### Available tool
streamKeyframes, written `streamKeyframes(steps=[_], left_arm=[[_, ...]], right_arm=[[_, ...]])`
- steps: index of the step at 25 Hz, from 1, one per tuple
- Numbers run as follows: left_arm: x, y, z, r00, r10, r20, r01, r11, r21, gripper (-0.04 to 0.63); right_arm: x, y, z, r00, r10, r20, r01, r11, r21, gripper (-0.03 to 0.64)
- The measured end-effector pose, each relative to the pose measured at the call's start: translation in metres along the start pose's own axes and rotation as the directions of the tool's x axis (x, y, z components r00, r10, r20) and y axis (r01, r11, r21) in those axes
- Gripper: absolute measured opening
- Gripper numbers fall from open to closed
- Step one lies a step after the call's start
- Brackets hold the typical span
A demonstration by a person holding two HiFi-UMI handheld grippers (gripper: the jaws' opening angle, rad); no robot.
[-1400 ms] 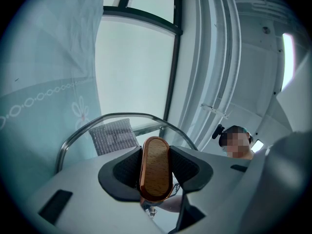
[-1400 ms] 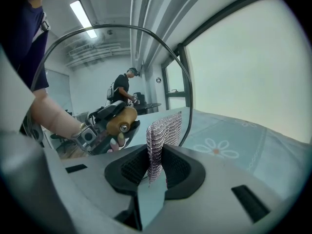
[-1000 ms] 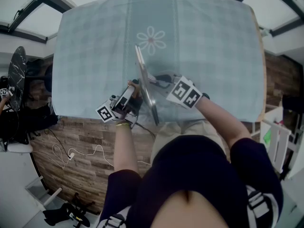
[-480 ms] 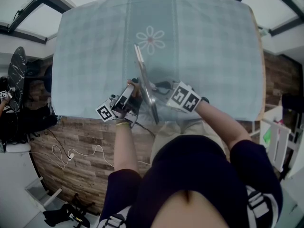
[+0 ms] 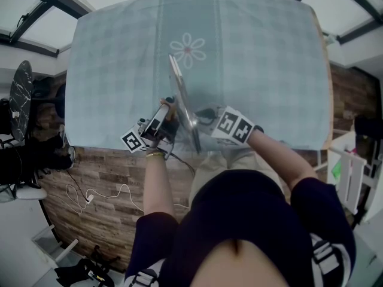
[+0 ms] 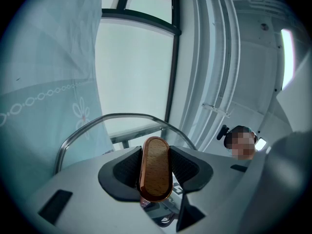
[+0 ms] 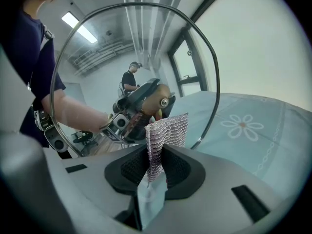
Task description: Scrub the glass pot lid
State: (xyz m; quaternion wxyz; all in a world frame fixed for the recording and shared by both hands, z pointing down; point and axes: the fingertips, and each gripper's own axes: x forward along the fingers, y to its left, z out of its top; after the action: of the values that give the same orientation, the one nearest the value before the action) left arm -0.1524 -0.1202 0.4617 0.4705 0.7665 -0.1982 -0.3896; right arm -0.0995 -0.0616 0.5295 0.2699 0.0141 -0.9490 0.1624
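The glass pot lid [image 5: 182, 103] stands on edge over the table's near side, its steel rim [image 6: 117, 117] arching in front of the left gripper view. My left gripper [image 5: 166, 115] is shut on the lid's wooden handle [image 6: 155, 168], which sits upright between the pads. My right gripper [image 5: 203, 113] is on the lid's other side, shut on a silvery mesh scrubbing cloth [image 7: 165, 135]. In the right gripper view the cloth's top lies against the glass [image 7: 136, 48], and the left gripper [image 7: 129, 118] and handle [image 7: 158, 97] show through it.
A teal checked tablecloth with a white flower [image 5: 187, 46] covers the table, whose near edge [image 5: 114, 143] runs just below the grippers. Black gear [image 5: 24, 94] stands on the floor at left and a white rack [image 5: 350, 172] at right. A person [image 7: 129, 79] stands far behind.
The right gripper has slid a little towards the table's near edge along the lid. The left gripper and the lid have hardly moved.
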Motion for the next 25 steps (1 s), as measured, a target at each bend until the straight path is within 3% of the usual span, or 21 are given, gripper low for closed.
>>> streamKeyframes(steps=[25], left_arm=[[0.002,-0.002,-0.004,0.999,0.032,0.006,-0.032,0.999,0.022,0.17]], right_arm=[[-0.026,0.038,-0.008,0.996,0.09,0.007,-0.09,0.996,-0.006,0.08]])
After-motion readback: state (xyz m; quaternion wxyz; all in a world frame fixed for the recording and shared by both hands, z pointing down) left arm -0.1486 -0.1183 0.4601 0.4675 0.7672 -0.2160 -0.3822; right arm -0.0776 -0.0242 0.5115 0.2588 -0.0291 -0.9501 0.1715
